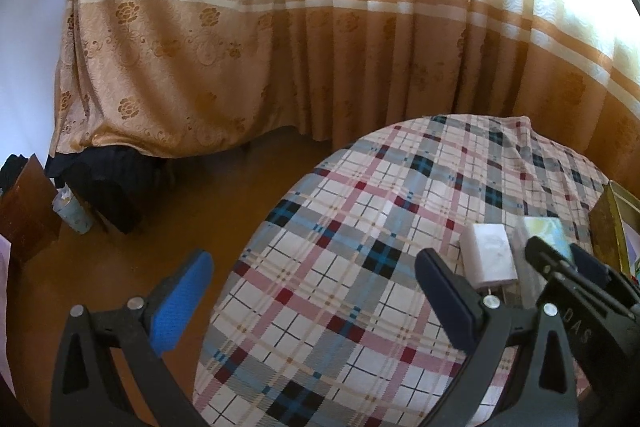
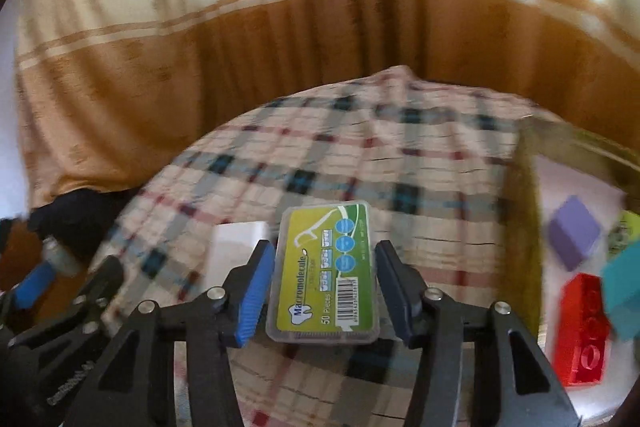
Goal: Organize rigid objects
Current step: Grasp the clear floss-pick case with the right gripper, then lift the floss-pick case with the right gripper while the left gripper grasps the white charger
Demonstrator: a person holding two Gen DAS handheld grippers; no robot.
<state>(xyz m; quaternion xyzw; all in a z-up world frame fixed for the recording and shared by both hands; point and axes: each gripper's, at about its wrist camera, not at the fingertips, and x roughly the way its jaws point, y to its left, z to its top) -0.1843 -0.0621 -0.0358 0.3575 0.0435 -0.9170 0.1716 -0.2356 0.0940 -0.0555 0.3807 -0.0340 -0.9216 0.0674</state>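
- Right wrist view: the right gripper (image 2: 324, 291) straddles the floss box (image 2: 324, 273), pads apparently not yet pressing.
- Left gripper (image 1: 312, 291) hangs open, empty.
- Next: clamp, carry to the tray (image 2: 520, 211).

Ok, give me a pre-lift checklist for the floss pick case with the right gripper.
1. Floss pick case sits between the right gripper fingers: ok.
2. Pads pressing both case edges: not ok, small gaps show on both sides.
3. White charger clear of the fingers: cannot tell, it lies close beside the left finger.
4. Left gripper open and empty, off to the side: ok.
5. Box with blocks within view at right: ok.
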